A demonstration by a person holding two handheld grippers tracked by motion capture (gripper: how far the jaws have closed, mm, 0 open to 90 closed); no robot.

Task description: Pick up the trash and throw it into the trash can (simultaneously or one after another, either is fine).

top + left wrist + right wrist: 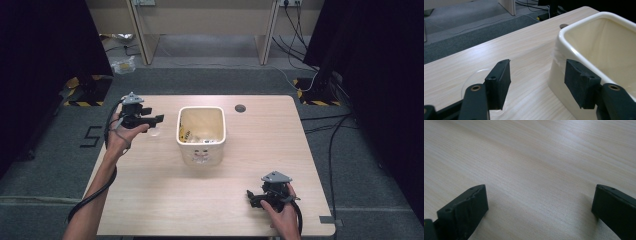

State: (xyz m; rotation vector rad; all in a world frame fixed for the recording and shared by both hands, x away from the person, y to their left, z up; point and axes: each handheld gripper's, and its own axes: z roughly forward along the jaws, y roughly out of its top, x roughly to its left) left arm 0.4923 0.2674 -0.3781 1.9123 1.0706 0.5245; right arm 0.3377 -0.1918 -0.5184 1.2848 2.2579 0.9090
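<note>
A cream square bin (201, 150) stands in the middle of the wooden table (260, 145), with a few small yellow and white items (192, 137) lying inside. My left gripper (158, 120) is held just left of the bin, jaws open and pointing at it. In the left gripper view the left gripper (537, 72) has bare wood between its jaws, the bin's wall (559, 62) is by the right jaw, and a clear round disc (472, 77) lies on the table beside the left jaw. My right gripper (251, 196) rests near the front right, and the right gripper (540, 200) is wide open over bare wood.
A dark round cable hole (240, 108) sits in the table behind the bin. Grey carpet surrounds the table, with cables (330, 145) on the right, a wooden desk frame (205, 25) at the back and a plastic bag (123, 65) on the floor.
</note>
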